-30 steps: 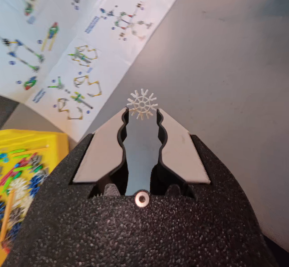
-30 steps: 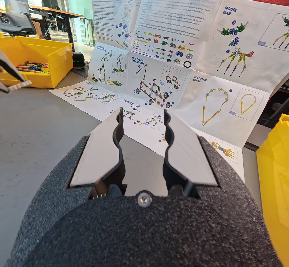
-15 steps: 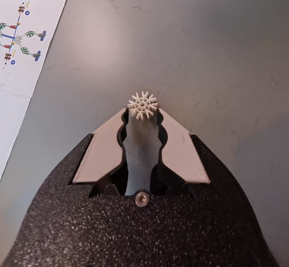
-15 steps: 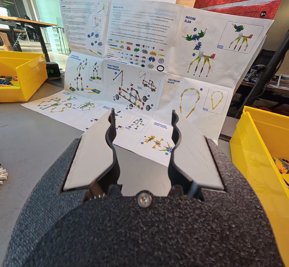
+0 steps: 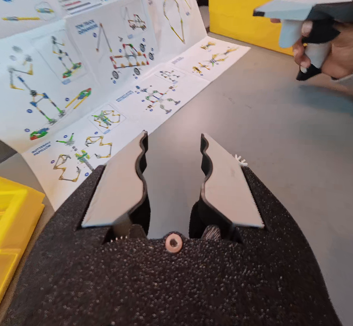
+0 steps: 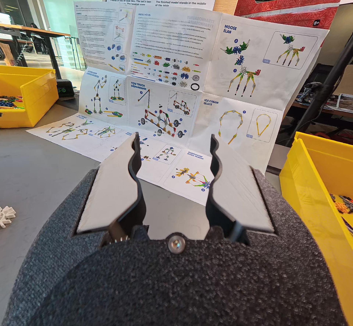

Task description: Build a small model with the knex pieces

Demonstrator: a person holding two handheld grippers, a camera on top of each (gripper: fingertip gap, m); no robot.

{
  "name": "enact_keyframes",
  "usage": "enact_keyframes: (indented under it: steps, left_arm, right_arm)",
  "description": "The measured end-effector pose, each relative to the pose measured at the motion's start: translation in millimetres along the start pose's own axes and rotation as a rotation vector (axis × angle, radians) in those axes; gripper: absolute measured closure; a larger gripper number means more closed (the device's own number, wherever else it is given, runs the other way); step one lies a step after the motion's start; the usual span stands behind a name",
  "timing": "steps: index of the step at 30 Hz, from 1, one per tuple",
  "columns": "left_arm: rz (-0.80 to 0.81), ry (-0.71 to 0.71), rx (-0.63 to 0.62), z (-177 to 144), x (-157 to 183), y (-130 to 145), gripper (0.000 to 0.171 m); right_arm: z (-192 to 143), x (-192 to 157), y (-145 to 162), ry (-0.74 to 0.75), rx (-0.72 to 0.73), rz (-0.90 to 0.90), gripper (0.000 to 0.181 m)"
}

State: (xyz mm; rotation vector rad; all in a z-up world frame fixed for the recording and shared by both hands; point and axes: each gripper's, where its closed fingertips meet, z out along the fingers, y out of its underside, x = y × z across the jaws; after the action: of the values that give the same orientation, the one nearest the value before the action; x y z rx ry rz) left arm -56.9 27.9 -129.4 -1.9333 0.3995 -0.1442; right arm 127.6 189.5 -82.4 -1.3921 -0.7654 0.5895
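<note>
both grippers empty now. left gripper [image 5: 172,135] let go of the white snowflake connector [image 6: 5,216], jaws spread wide; it lies on the grey table [image 5: 267,144] beside the left's right finger. right gripper [image 6: 173,137] gapes wider, over the instruction sheet [image 6: 172,68].

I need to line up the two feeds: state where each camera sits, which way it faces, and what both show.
Left wrist view: on the left gripper, low over the grey table, facing the folded white paper instruction sheet; its open fingers show, and the right gripper in a hand.
Right wrist view: on the right gripper, facing the sheet head-on; its open fingers show.
Shared: sheet, table, white snowflake-shaped plastic connector.
</note>
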Motion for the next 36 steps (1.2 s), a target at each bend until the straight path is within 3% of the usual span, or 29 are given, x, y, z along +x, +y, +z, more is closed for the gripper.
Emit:
enact_keyframes:
  steps: [3,9,16,23,27,31,36]
  left_arm:
    - [-0.091,-0.089,0.119,-7.0,-18.4,-1.7,0.112]
    - [-0.127,-0.161,0.218,-13.1,-36.2,-4.6,0.111]
    - [-0.177,-0.176,0.191,-8.6,-54.9,11.8,0.113]
    - [-0.169,-0.183,0.203,-10.2,-55.5,9.8,0.115]
    - [-0.148,-0.172,0.198,-5.9,-50.2,9.8,0.117]
    - [-0.131,-0.176,0.179,-0.9,-47.9,13.2,0.118]
    - [-0.100,-0.220,0.187,-4.7,-53.6,13.0,0.119]
  right_arm:
    - [-0.4,0.4,-0.7,0.001,0.004,-0.002,0.109]
    - [-0.4,0.5,-1.2,0.001,0.008,-0.021,0.111]
    - [0.8,-0.2,1.0,-0.008,0.003,-0.020,0.111]
    - [4.8,-1.4,3.2,-0.010,0.000,-0.031,0.118]
    - [37.2,19.2,-23.2,0.008,0.043,-0.043,0.146]
    - [94.4,59.0,-61.4,0.106,0.103,-0.147,0.161]
    - [164.4,109.7,-64.8,0.166,0.096,-0.047,0.171]
